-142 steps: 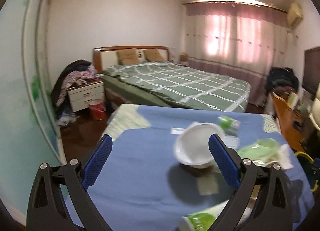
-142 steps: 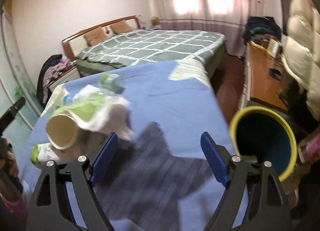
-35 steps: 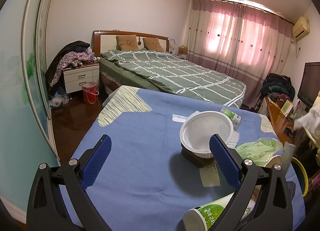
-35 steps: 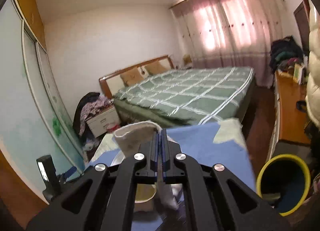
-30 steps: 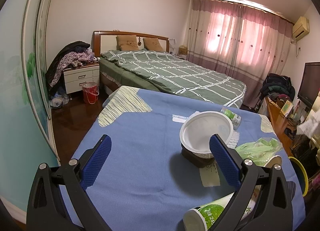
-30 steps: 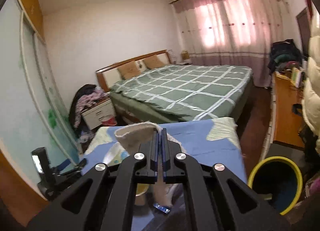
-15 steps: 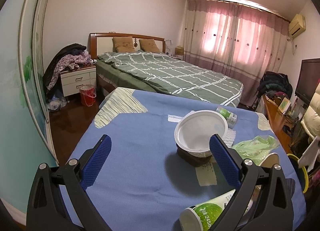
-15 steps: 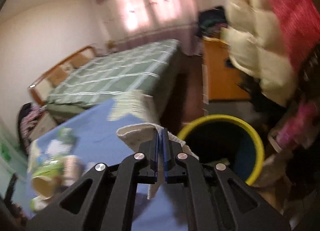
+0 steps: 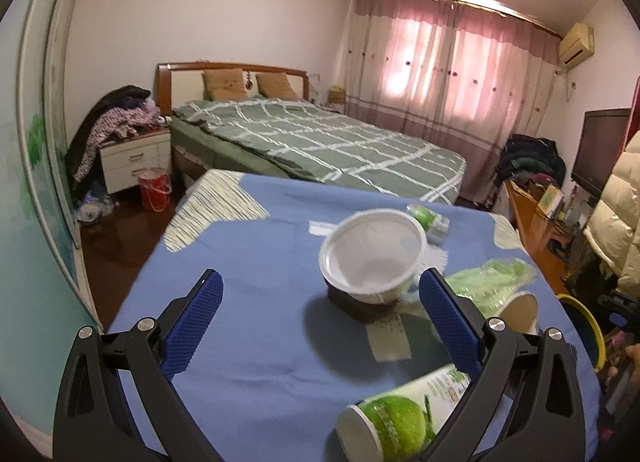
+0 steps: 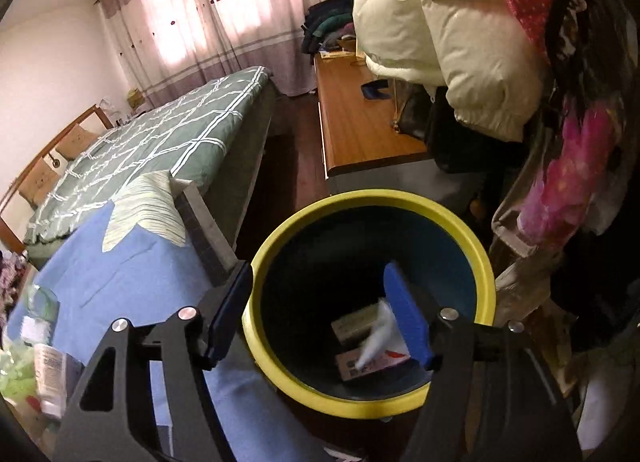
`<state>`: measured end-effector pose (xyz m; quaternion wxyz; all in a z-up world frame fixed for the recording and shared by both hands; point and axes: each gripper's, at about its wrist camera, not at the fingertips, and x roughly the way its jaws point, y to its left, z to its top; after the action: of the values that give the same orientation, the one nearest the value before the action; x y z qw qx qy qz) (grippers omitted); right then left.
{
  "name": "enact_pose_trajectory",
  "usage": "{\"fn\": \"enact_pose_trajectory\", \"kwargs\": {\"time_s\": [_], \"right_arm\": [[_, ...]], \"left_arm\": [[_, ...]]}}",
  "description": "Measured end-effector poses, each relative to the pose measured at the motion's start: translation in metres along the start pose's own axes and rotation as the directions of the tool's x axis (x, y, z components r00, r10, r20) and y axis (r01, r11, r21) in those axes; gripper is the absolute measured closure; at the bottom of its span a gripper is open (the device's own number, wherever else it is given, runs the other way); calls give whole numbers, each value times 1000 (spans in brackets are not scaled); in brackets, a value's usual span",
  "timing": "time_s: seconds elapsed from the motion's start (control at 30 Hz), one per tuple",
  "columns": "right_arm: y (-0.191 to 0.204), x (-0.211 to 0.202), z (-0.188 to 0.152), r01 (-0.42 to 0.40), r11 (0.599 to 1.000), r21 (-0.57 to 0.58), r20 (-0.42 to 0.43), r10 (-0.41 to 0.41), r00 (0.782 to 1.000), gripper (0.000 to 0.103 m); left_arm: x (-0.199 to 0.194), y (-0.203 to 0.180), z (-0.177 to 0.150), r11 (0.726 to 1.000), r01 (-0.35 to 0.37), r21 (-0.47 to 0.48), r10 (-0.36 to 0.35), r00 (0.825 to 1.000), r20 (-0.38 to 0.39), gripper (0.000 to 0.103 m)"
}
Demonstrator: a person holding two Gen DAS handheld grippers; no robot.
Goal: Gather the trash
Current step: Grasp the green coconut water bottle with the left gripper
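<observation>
**Tissue over the bin, more litter waiting on the table**

Tongs of the right gripper (image 10: 320, 314) are spreading apart above the round yellow-rimmed dark bin (image 10: 280, 238). A blurred white crumpled tissue (image 10: 376, 332) sits just beside the right-hand pad, apparently free and dropping toward the cardboard boxes (image 10: 356, 326) at the bottom.

The left gripper (image 9: 320, 322) is spread wide with nothing between its pads, over the blue tablecloth (image 9: 260, 262). Remaining trash lies there:

- a white plastic bowl (image 9: 372, 258), upright in the middle
- a green-printed paper cup (image 9: 400, 418), on its side, near
- a crinkled green plastic wrapper (image 9: 492, 282), right

All look light. The bowl is probably thin and slippery, best pinched across its rim; the cup should crush easily, so a gentle hold on its wall suits.
</observation>
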<state>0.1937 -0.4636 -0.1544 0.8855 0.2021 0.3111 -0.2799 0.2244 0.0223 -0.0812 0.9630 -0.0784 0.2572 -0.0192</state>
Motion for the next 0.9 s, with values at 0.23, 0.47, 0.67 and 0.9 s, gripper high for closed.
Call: {"fn": "enact_pose_trajectory", "kwargs": {"time_s": [0.23,0.47,0.67,0.9], "right_arm": [[7,-2,-1,-37,999,-28,3,37,999,36],[8,-6,-1,-58,998,-34,10,58,998,36],[11,-6,-2,-67,997,-46,5,67,998,36],[12,-6,-3,-84,995,-47,-7,84,996,35]], "left_arm": [[0,-16,-25,995,-22,100,31,995,-91,6],[3,2,-32,998,-43,47,50,986,-160,6],[35,10,-20,992,-69,110,93,969,-228,6],[56,32,-31,990,110,83,-72,927,-368,6]]}}
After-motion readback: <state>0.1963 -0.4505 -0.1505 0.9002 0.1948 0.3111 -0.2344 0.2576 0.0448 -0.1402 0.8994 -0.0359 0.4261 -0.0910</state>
